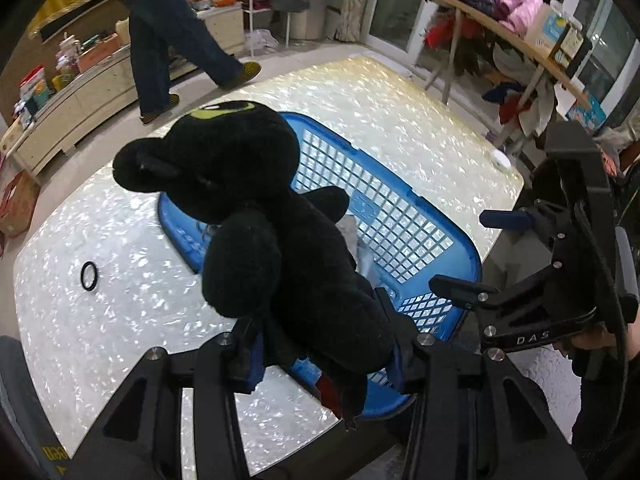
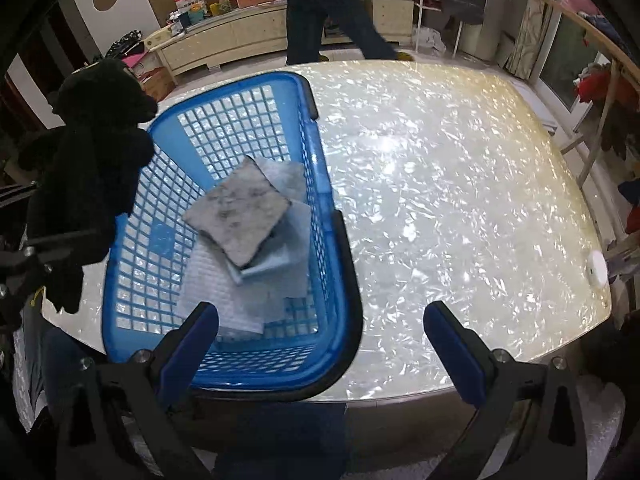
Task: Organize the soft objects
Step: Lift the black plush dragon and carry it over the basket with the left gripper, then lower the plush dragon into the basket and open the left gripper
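Observation:
My left gripper (image 1: 324, 368) is shut on a black plush toy (image 1: 260, 220) and holds it above the near end of a blue plastic basket (image 1: 404, 216). The toy also shows at the left of the right wrist view (image 2: 92, 152), hanging over the basket's left rim. The basket (image 2: 324, 184) holds a grey sponge (image 2: 240, 212) lying on folded pale cloths (image 2: 280, 264). My right gripper (image 2: 320, 344) is open and empty, at the near table edge by the basket's right rim. It shows in the left wrist view (image 1: 484, 252) at the right.
The shiny white table (image 2: 460, 200) carries a black ring (image 1: 89, 277) at the left and a small white disc (image 2: 597, 269) at the right edge. A person walks past behind the table (image 1: 176, 40). A cluttered low cabinet (image 2: 240, 36) and a clothes-piled table (image 1: 480, 4) stand beyond.

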